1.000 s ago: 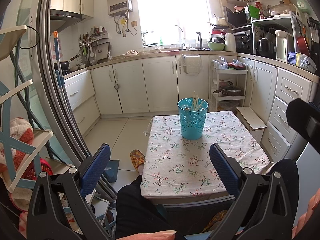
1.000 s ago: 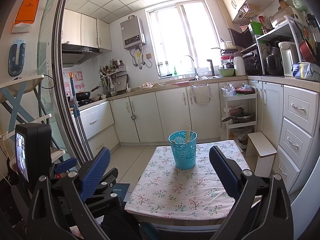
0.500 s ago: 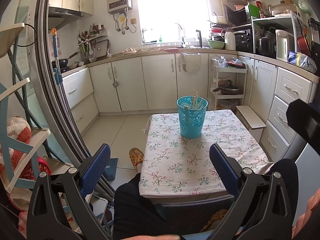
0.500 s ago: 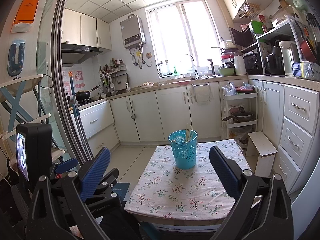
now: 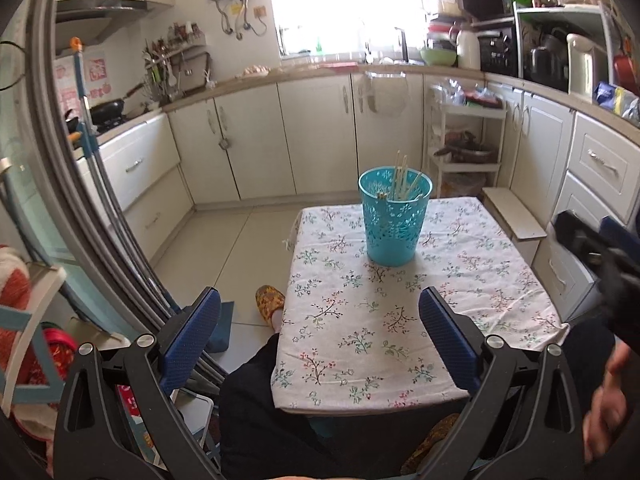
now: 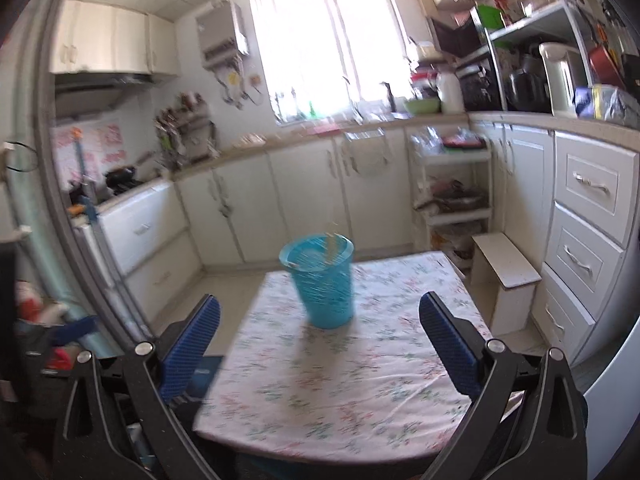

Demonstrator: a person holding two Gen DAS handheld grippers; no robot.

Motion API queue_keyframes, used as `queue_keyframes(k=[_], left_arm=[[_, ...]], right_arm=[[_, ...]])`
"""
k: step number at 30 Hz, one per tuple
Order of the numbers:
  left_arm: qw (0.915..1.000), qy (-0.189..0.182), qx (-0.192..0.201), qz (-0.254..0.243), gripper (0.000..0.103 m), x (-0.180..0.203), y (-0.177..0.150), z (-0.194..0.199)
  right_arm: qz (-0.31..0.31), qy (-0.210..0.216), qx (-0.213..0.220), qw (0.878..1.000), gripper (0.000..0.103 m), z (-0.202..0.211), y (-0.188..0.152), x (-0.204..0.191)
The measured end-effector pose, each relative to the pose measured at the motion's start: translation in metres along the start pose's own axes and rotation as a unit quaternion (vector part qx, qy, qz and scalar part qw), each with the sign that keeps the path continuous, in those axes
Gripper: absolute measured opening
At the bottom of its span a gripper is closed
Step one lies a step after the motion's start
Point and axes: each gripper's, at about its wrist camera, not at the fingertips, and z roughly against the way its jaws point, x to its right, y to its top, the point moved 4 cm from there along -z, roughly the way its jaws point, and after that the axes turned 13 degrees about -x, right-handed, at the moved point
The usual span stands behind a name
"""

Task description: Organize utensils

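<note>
My left gripper and right gripper both hold their jaws wide, gripping nothing; the teal basket of utensils stands mid-frame on the cloth-covered counter

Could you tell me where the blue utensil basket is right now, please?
The blue utensil basket stands upright on the floral tablecloth toward the table's far edge, ahead of both open grippers, with pale chopsticks sticking out of it.
</note>
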Motion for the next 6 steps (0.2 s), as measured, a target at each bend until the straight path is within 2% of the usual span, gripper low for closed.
queue_keyframes(k=[6], left_arm=[[0.9991,-0.008,-0.041,-0.002,0.095,0.005,0.018,-0.047]], right_arm=[[-0.006,-0.076,-0.089,0.993,0.095,-0.127,0.001,0.052]])
